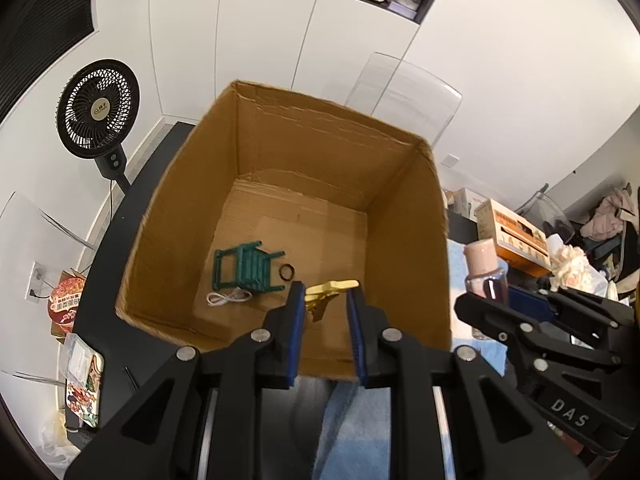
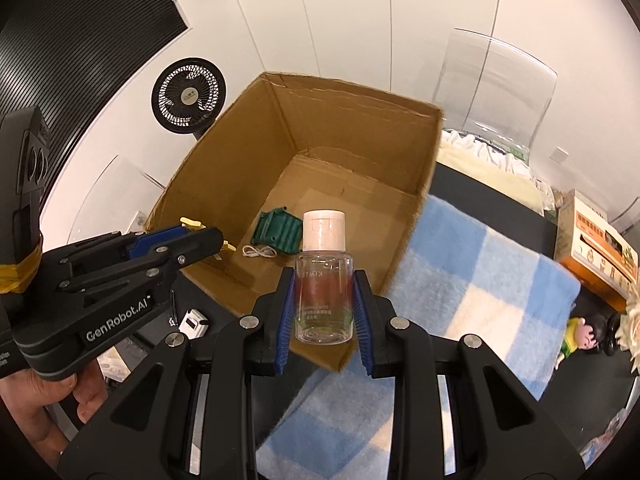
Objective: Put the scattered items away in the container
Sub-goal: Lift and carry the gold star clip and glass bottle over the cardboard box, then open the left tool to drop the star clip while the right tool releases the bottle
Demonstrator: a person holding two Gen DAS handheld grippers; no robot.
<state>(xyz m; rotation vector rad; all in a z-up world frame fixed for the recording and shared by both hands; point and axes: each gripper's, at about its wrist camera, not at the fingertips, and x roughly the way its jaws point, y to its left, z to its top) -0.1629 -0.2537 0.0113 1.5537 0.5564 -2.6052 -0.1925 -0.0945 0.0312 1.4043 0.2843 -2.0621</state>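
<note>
An open cardboard box (image 1: 320, 140) (image 2: 360, 128) stands on a black table. On its floor lie a green toy chair (image 1: 248, 268) (image 2: 280, 230), a white cable (image 1: 228, 298) (image 2: 260, 252) and a small black ring (image 1: 287, 271). My left gripper (image 1: 325, 291) (image 2: 216, 236) hangs over the box's near edge, shut on a yellow clip (image 1: 332, 286) (image 2: 191, 222). My right gripper (image 2: 324, 274) (image 1: 480, 308) is shut on a clear bottle with a pale pink cap (image 2: 324, 296) (image 1: 486, 268), held upright above the box's near right corner.
A blue and white checked towel (image 2: 480, 288) lies to the right of the box. Beyond it are an orange carton (image 2: 592, 248) and a small doll (image 2: 580, 336). A black fan (image 1: 98, 108) stands to the left, and a clear chair (image 2: 500, 92) behind the box.
</note>
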